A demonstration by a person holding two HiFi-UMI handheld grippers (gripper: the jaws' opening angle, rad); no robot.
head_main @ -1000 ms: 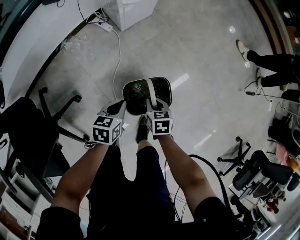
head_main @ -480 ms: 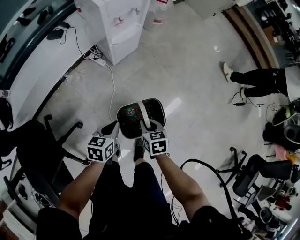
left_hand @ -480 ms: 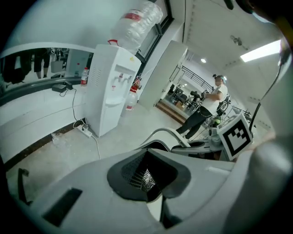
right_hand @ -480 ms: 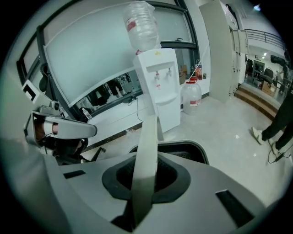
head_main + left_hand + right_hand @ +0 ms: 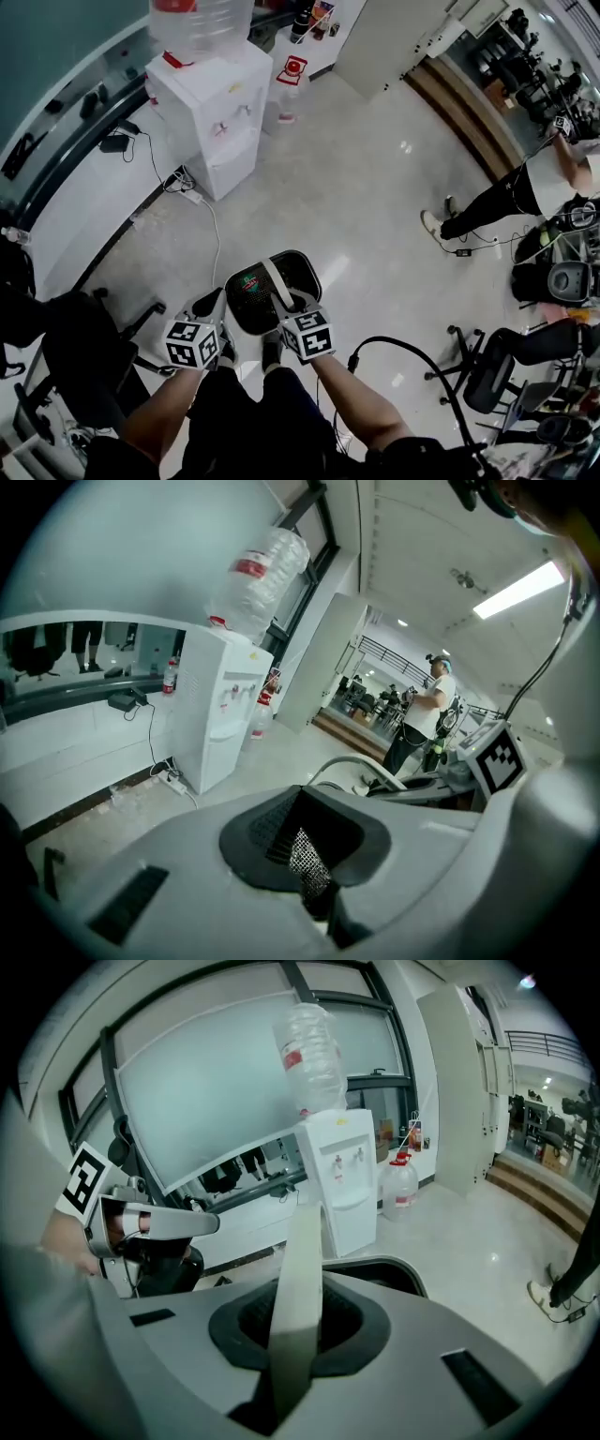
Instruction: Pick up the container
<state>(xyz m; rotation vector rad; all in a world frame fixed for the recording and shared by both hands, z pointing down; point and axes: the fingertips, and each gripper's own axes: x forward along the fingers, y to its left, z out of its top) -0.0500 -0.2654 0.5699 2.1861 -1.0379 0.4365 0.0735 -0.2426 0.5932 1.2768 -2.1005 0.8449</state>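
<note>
My left gripper (image 5: 214,307) is clenched on the mesh rim of the container (image 5: 253,302). My right gripper (image 5: 293,305) is clamped round its handle (image 5: 298,1279). The container is a black, rounded mesh basket with a pale grey band arching over its top. It hangs above the floor (image 5: 375,206), low and centre in the head view.

A white water dispenser (image 5: 220,122) is standing by a low white ledge (image 5: 75,220) and carrying a big clear bottle (image 5: 200,23) upside down on top. A spare jug (image 5: 290,92) is sitting just beside it. A white cord (image 5: 216,246) is running from a power strip (image 5: 190,194) across the pale floor (image 5: 375,187). A person (image 5: 511,192) is standing at the right, near black office chairs (image 5: 492,366).
</note>
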